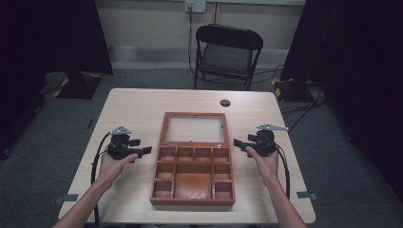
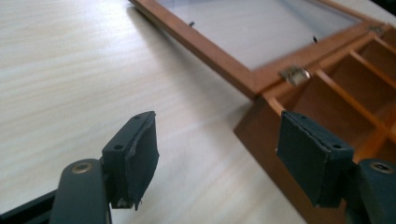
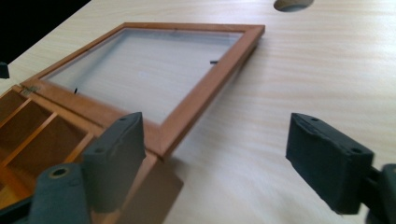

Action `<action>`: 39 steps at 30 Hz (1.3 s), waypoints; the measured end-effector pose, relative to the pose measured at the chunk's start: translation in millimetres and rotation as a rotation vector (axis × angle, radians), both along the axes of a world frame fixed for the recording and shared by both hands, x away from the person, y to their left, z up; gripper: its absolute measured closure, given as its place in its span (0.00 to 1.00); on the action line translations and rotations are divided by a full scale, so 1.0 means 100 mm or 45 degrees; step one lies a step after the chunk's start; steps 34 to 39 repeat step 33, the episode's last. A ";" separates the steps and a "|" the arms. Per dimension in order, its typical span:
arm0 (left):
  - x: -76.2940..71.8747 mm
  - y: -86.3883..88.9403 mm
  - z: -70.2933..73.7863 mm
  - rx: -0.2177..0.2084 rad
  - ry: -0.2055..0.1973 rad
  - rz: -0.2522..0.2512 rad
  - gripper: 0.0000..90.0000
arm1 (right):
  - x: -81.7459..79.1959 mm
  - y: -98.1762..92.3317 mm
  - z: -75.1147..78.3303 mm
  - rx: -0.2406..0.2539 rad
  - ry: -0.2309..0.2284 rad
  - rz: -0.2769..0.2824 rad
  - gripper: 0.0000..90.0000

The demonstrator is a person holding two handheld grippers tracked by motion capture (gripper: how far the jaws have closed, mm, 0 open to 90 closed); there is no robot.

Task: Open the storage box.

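A brown wooden box (image 1: 192, 201) with several empty compartments lies open in the middle of the table. Its glass-paned lid (image 1: 194, 114) is folded back flat on the far side. My left gripper (image 1: 141, 146) hovers just left of the box near the hinge line, jaws open and empty. In the left gripper view my left gripper (image 2: 217, 158) faces the box's corner (image 2: 261, 126) and a metal hinge (image 2: 294, 73). My right gripper (image 1: 243, 141) is held just right of the box, open and empty. In the right gripper view my right gripper (image 3: 219, 158) looks across the lid frame (image 3: 210, 84).
The light wooden table (image 1: 133, 109) has a round cable hole (image 1: 225, 102) behind the lid. A black folding chair (image 1: 228, 52) stands beyond the far edge. Bare tabletop lies on both sides of the box.
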State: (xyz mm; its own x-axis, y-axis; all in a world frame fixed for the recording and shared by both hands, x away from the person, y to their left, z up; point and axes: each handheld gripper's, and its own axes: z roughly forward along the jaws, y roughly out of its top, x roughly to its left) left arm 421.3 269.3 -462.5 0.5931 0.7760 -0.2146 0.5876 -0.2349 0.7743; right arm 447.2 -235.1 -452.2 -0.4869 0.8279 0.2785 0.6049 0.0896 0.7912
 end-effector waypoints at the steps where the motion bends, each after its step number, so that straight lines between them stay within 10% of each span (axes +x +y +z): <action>1: -0.03 0.03 0.00 0.009 -0.004 0.006 0.32 | -0.05 -0.04 0.00 -0.027 0.001 -0.008 0.20; 17: -0.21 0.27 -0.21 0.232 0.045 0.100 0.21 | -0.63 -0.44 -0.20 -0.211 0.109 -0.092 0.19; 26: -0.16 0.30 -0.34 0.329 0.020 0.255 0.17 | -0.63 -0.48 -0.41 -0.359 0.083 -0.188 0.18; 29: -0.17 0.33 -0.40 0.297 -0.038 0.261 0.10 | -0.66 -0.43 -0.47 -0.414 0.005 -0.191 0.15; 39: -0.18 0.31 -0.40 0.291 -0.036 0.281 0.09 | -0.67 -0.42 -0.48 -0.412 0.002 -0.198 0.15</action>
